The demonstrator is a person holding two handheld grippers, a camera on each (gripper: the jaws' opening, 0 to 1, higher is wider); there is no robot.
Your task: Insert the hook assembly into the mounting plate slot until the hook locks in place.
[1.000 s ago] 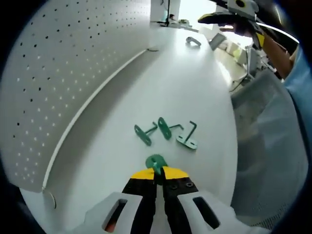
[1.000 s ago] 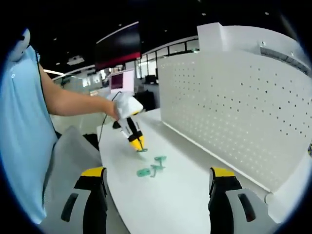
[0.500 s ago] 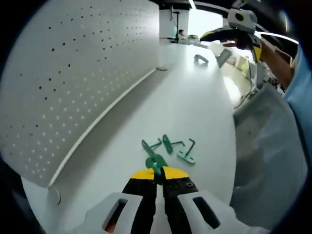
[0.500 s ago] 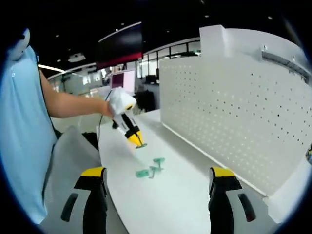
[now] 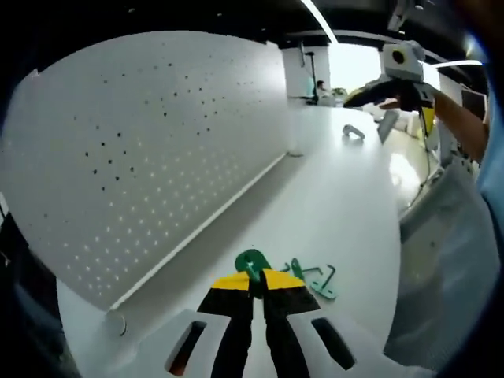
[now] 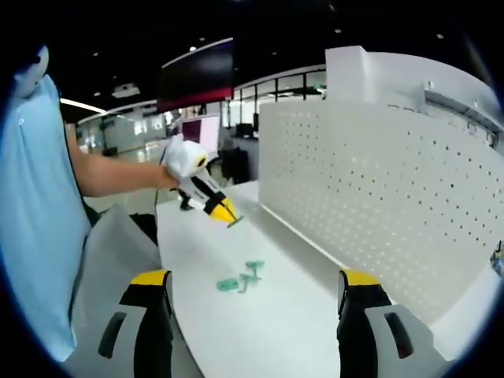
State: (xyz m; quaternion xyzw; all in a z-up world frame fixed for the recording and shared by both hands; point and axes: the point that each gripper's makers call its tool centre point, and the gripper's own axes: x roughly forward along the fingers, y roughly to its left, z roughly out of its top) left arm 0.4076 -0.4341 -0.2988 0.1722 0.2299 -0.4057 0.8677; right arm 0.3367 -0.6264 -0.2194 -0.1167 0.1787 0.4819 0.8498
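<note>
My left gripper (image 5: 253,277) is shut on a green hook assembly (image 5: 252,263), held in the air above the white table (image 5: 339,197). In the right gripper view that left gripper (image 6: 223,211) shows at the left, lifted, with the green hook (image 6: 235,222) at its tip. Three more green hooks (image 5: 311,277) lie together on the table below; in the right gripper view those loose hooks (image 6: 240,279) sit in the middle of the table. The white perforated mounting plate (image 5: 157,157) stands upright along the table's far side, and the same pegboard (image 6: 378,197) rises on the right. My right gripper (image 6: 256,327) is open and empty.
A small metal handle-like part (image 5: 353,132) lies far down the table. A person's arm (image 6: 110,173) and light blue shirt (image 6: 35,220) are at the left. A grey mesh chair back (image 5: 441,260) stands by the table's edge.
My left gripper has risen and tilted up with the green hook, away from the loose hooks and nearer the pegboard. The right gripper has stayed open and nearly still.
</note>
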